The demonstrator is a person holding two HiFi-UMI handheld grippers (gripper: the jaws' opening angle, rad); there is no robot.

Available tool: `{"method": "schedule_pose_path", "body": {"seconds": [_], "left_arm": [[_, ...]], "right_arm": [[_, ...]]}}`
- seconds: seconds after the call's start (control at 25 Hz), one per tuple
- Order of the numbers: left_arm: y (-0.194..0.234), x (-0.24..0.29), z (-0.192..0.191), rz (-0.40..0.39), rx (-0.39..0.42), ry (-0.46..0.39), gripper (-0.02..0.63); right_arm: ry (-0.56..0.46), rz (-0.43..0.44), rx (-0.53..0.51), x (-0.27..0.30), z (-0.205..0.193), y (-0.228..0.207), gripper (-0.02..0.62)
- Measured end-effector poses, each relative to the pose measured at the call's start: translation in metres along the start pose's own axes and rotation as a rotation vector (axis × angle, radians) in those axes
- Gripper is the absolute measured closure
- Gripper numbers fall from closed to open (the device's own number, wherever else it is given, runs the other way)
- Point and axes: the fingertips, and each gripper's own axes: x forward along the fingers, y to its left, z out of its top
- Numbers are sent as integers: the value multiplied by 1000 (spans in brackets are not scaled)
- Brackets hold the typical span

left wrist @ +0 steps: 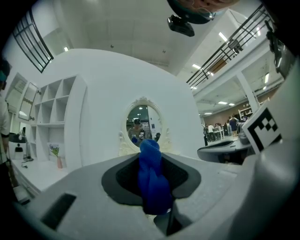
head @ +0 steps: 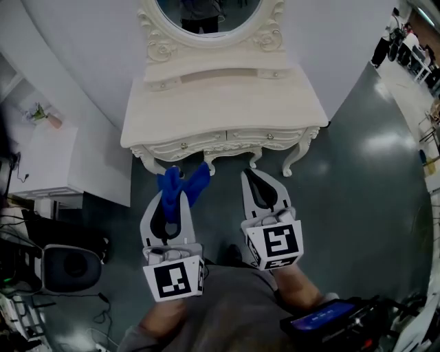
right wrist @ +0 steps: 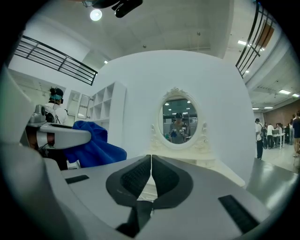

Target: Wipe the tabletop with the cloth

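A cream dressing table [head: 227, 110] with an oval mirror [head: 206, 14] stands ahead against the white wall. My left gripper [head: 170, 187] is shut on a blue cloth [head: 184, 183], held in the air just short of the table's front edge. The same cloth [left wrist: 152, 180] bunches between the jaws in the left gripper view. My right gripper [head: 253, 177] is shut with nothing in it, level with the left one and a little to its right. In the right gripper view the cloth [right wrist: 91, 143] hangs at the left and the mirror [right wrist: 178, 120] is straight ahead.
A white shelf unit [head: 48, 161] with a small plant stands to the table's left. A black speaker [head: 65, 268] and cables lie on the floor at the lower left. Dark grey floor [head: 364, 179] stretches to the right. A phone [head: 323, 317] is at my waist.
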Motion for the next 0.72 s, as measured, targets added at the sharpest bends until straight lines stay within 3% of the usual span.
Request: {"method": "schedule_pose_path", "body": {"seconds": [0.32, 0.72], "left_arm": [[3, 35, 5, 40, 3, 5, 495], [31, 108, -25, 15, -41, 68, 495]], "right_arm": [[-3, 65, -15, 38, 9, -13, 580], [73, 51, -8, 108, -12, -26, 580]]}}
